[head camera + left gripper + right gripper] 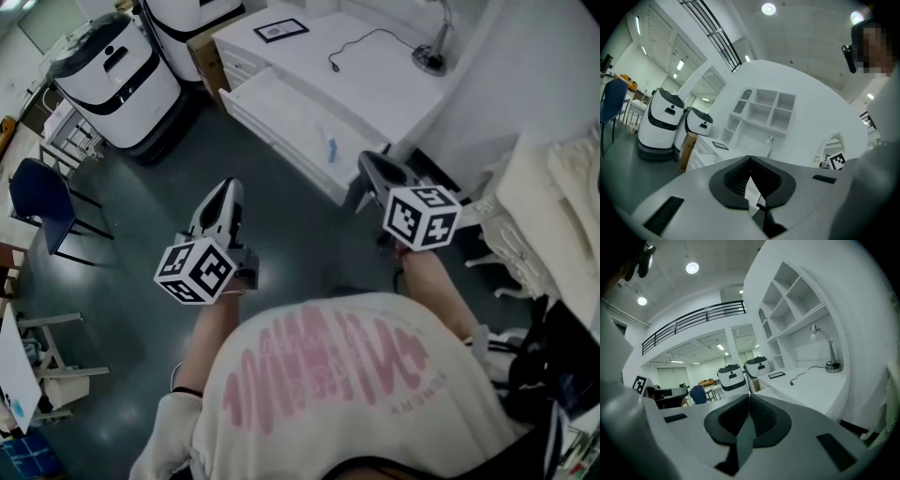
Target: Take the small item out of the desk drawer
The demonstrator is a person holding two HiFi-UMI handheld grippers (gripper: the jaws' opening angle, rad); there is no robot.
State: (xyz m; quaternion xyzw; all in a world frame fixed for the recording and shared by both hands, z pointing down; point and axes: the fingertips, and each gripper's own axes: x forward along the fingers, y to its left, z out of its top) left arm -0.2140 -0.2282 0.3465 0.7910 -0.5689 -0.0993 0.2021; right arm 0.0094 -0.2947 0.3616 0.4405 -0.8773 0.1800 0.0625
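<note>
The white desk (375, 84) stands at the top of the head view with its wide drawer (281, 117) pulled open. A small blue item (330, 149) lies inside, near the drawer's right end. My left gripper (227, 192) hovers over the dark floor well short of the drawer, shut and empty. Just below the drawer's right corner is my right gripper (373, 164), also shut with nothing in it. In the left gripper view the fingertips (750, 158) meet. The right gripper's fingertips (749, 395) meet too in its own view, pointing along the desk (811, 387).
A desk lamp (433, 52), a black cable (361, 42) and a framed picture (280, 30) sit on the desktop. Two white rounded machines (117, 75) and a cardboard box (202, 56) stand to the desk's left. A blue chair (42, 202) is at far left, white ornate furniture (525, 225) at right.
</note>
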